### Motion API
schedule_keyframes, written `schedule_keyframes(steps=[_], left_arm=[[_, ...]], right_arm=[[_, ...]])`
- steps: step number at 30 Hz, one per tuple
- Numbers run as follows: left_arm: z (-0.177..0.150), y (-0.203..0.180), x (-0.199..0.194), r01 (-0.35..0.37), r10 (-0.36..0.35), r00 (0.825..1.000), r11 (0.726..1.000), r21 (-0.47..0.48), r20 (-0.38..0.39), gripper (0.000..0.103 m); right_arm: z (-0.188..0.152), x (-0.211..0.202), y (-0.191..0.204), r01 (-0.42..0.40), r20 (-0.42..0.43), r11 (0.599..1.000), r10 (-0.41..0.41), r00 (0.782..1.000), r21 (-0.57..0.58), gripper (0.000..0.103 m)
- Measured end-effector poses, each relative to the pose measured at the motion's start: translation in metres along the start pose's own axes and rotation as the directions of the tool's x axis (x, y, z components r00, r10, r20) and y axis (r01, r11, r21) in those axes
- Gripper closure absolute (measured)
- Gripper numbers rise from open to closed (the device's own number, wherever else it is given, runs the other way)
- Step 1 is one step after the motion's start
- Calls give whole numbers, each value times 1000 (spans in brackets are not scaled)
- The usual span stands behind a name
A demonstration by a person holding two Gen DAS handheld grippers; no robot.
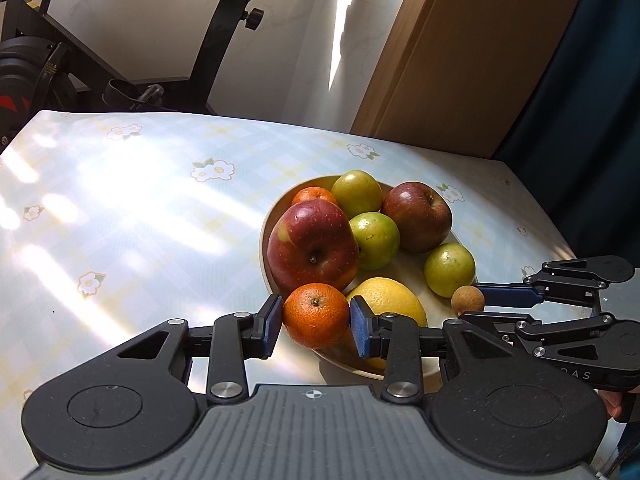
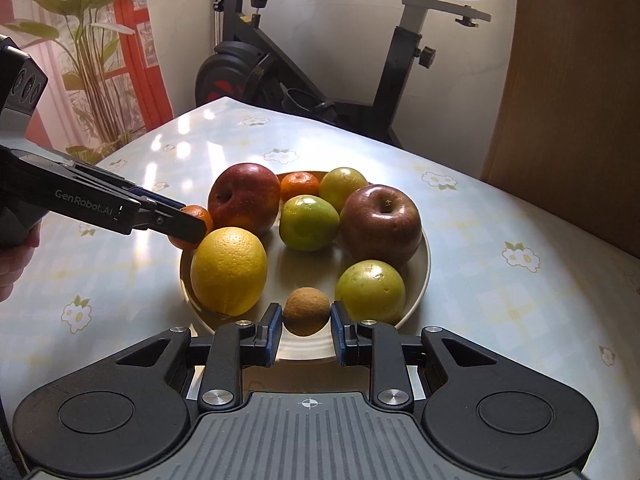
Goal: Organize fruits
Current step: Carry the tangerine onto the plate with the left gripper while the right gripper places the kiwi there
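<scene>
A cream plate (image 1: 265,240) (image 2: 425,276) on the flowered tablecloth holds two red apples (image 1: 312,250) (image 1: 418,216), three green fruits, a small tangerine (image 1: 314,196) and a yellow citrus (image 2: 229,270). My left gripper (image 1: 316,322) is shut on another tangerine (image 1: 316,314) at the plate's near-left rim. From the right wrist that left gripper (image 2: 188,226) comes in from the left, its tangerine (image 2: 200,216) half hidden behind a finger. My right gripper (image 2: 306,322) is shut on a small brown round fruit (image 2: 307,310) over the plate's near edge. That fruit (image 1: 468,298) also shows in the left wrist view.
An exercise bike (image 2: 304,68) stands behind the table's far edge. A wooden panel (image 1: 452,52) rises at the far right, and a potted plant (image 2: 88,40) stands at the far left. A person's hand (image 2: 12,260) grips the left tool. Bare tablecloth (image 1: 120,208) stretches left of the plate.
</scene>
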State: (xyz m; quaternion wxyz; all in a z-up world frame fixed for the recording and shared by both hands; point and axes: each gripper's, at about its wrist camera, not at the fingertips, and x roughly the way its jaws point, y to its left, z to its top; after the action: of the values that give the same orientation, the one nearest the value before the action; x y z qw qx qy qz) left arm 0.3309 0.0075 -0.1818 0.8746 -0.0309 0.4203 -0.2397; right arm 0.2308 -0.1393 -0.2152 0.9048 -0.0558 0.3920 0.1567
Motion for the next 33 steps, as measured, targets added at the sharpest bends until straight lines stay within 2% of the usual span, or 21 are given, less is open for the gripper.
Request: schedule_keyframes(steps=[8,18,33], left_arm=[[5,5,5,18,-18,1000,1000,-20,-16,64],[7,5,-2,22,-22,1000,999,-25,2,61],[9,-10,-26,-12,12,999,1000,-7,50,60]], right_arm=[[27,21,-1,51,12,998,-50,999,-34,79],[33,34,-3,76,2,997,-76,997,-28,79],[18,-8,-9,76,51,997,-76,996,3,78]])
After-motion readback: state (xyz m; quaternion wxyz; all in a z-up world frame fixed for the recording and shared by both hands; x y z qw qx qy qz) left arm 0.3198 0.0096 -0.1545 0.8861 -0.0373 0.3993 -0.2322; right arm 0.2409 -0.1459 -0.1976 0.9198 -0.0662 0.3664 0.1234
